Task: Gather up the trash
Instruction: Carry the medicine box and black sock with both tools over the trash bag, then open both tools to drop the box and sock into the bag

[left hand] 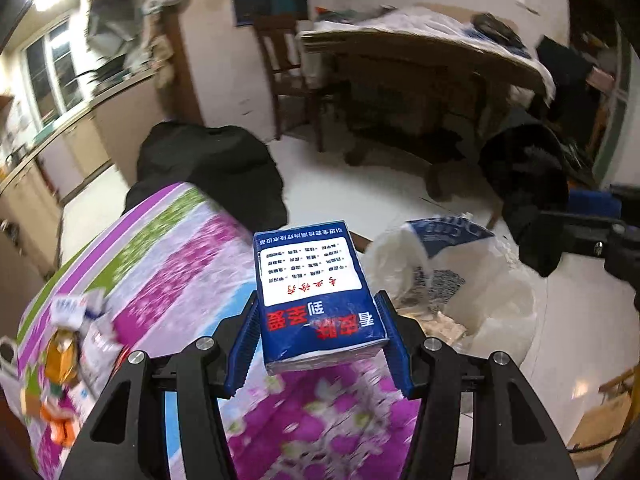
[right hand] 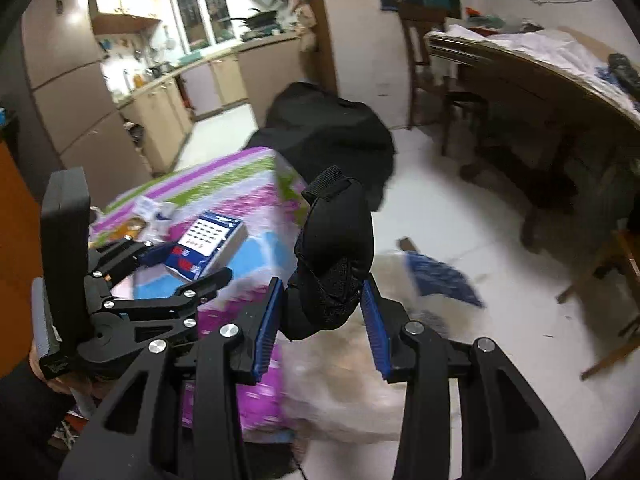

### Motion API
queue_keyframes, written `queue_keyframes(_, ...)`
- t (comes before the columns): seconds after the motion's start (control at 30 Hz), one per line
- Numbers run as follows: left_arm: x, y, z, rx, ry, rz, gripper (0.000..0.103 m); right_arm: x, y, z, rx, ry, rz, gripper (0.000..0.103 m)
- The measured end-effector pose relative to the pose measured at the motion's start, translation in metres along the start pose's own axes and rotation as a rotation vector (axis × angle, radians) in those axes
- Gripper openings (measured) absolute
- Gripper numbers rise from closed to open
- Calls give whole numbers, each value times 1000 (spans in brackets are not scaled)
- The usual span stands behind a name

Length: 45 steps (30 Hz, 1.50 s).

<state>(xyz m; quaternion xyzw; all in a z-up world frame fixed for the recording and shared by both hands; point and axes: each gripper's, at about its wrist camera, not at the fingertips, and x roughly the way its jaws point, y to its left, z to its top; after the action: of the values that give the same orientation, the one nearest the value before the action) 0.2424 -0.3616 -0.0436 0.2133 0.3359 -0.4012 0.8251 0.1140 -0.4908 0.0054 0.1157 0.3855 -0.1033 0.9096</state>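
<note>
My left gripper (left hand: 318,338) is shut on a blue and white tissue pack (left hand: 316,292) with red characters, held above the flowered tablecloth (left hand: 172,280). The pack also shows in the right wrist view (right hand: 206,242), between the left gripper's fingers (right hand: 192,272). My right gripper (right hand: 322,320) is shut on a black glove (right hand: 334,248), held over the table's edge and above a white plastic trash bag (right hand: 340,368). The bag stands open on the floor in the left wrist view (left hand: 452,280), with a blue printed flap.
Wrappers and small packets (left hand: 68,340) lie at the left of the table. A black heap (left hand: 208,164) sits behind the table. A wooden table (left hand: 420,64) with clutter and a chair (left hand: 286,68) stand at the back. Kitchen counters (right hand: 160,92) run at the left.
</note>
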Motion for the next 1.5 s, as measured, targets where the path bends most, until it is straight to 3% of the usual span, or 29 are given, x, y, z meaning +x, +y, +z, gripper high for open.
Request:
queue_keyframes(0.3, 36, -47, 32, 97, 30, -126, 57, 4, -45, 1, -6, 96, -99, 38)
queue_keyframes(0.67, 63, -84, 45, 200, 102, -221, 57, 28, -79, 1, 16, 245, -99, 38)
queue_keyframes(0.93, 89, -83, 31, 193, 163, -201, 57, 47, -87, -11, 32, 317, -88, 38)
queue_keyframes(1.27, 95, -85, 27, 193, 174, -204, 57, 52, -90, -8, 25, 322, -67, 39)
queue_keyframes(1.4, 97, -85, 26, 193, 186, -190, 67, 54, -88, -6, 20, 308, -80, 45)
queue_keyframes(1.5, 96, -79, 27, 176, 176, -188, 67, 56, -88, -8, 23, 307, -80, 45)
